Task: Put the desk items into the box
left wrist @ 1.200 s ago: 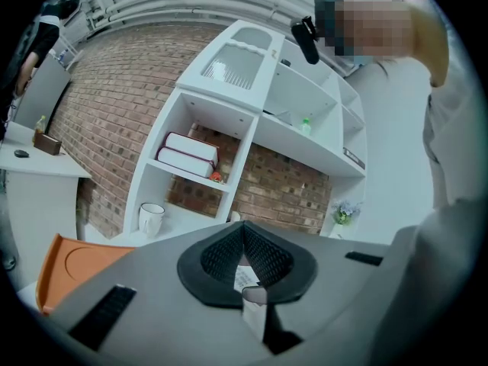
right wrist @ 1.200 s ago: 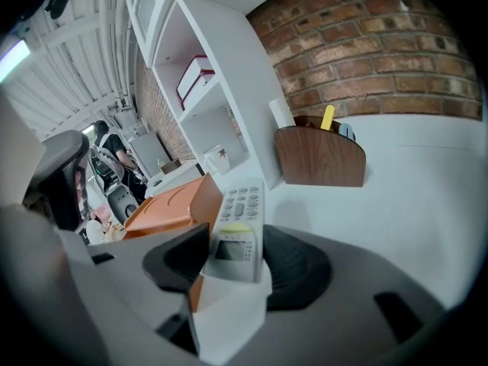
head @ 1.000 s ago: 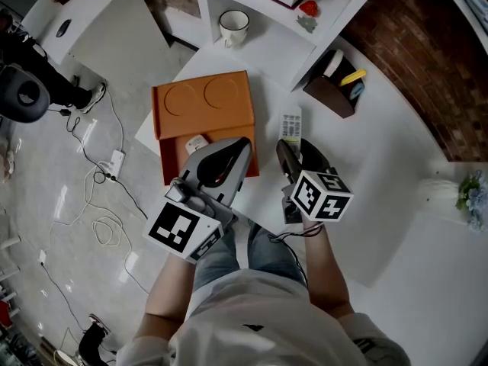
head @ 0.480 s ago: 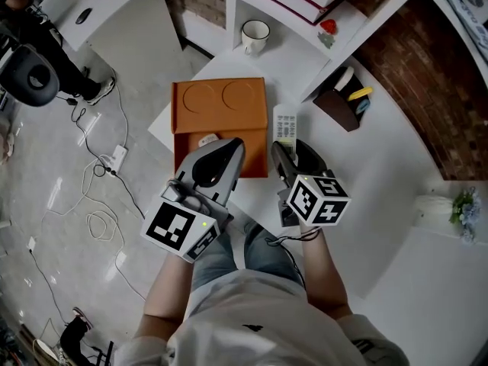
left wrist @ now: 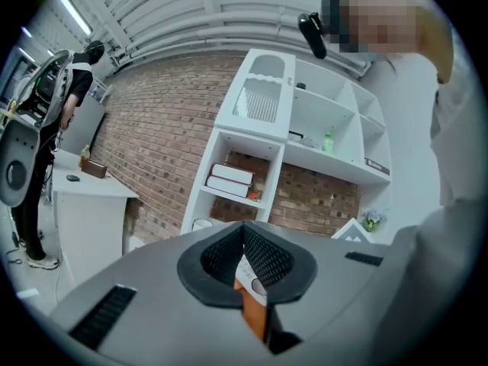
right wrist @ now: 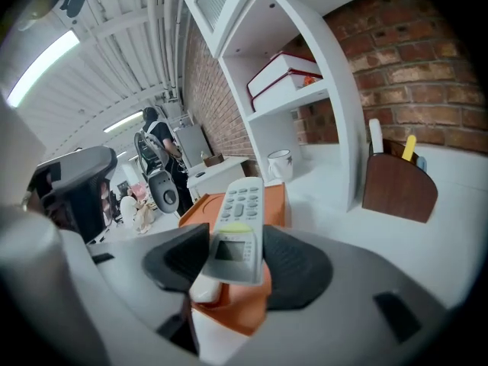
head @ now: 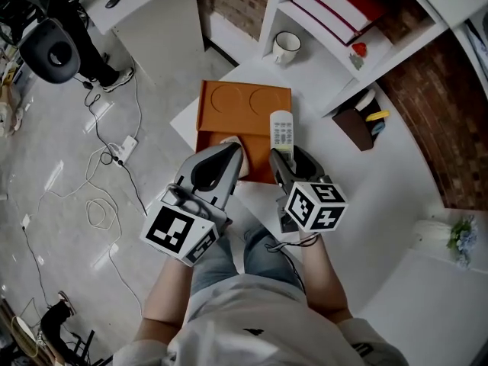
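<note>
The orange box [head: 242,111] lies open on the white desk, its lid with two round dents at the far side. My right gripper [head: 281,158] is shut on a white remote control [head: 281,130], which hangs over the box's right edge. In the right gripper view the remote [right wrist: 239,227] lies between the dark pads, above the box [right wrist: 238,311]. My left gripper [head: 231,153] is shut and empty, just over the box's near edge. A white item [head: 228,139] inside the box is partly hidden by it.
A white mug [head: 287,47] and red books [head: 343,6] stand on the shelf unit behind the box. A brown pen holder [head: 358,128] is at the right and a flower pot [head: 457,239] further right. An office chair [head: 52,48] and cables [head: 107,204] are on the floor at left.
Both grippers moved forward toward the box. The remote, held by the right gripper beside the box, has shifted left and now overlaps the box's right edge.
</note>
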Tool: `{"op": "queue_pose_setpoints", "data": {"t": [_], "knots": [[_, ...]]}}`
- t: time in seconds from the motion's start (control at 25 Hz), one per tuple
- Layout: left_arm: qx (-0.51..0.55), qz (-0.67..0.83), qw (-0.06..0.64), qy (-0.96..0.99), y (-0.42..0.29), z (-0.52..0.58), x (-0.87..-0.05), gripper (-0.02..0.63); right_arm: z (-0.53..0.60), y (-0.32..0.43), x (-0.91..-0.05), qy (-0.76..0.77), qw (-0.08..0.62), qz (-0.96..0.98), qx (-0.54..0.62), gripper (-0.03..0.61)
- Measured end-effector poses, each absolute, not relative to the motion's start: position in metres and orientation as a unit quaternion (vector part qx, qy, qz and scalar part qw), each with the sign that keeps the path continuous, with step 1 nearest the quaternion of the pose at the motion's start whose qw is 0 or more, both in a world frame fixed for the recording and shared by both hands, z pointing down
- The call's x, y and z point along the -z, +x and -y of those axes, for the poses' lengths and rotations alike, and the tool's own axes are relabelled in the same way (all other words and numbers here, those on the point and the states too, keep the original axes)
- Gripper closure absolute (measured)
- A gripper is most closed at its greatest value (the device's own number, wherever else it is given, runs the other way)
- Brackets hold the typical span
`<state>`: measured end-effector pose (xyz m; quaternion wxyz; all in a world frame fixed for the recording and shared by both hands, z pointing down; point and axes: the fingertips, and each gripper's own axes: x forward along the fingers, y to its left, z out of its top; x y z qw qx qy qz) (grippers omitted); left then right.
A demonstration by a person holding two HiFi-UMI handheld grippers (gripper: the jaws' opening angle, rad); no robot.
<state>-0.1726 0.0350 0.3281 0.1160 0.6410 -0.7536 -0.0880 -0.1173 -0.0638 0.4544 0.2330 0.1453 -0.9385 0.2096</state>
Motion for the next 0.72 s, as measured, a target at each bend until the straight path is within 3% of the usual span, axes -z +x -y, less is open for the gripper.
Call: {"op": "queue_pose_setpoints", "data": {"t": [0.72], "knots": [[0.097,0.791,0.118,0.593,-0.194,-0.080,-0.335,0.601,0.012,-0.139,-0.486,0.069,0.296,0.936,-0.177,0.351]]}}
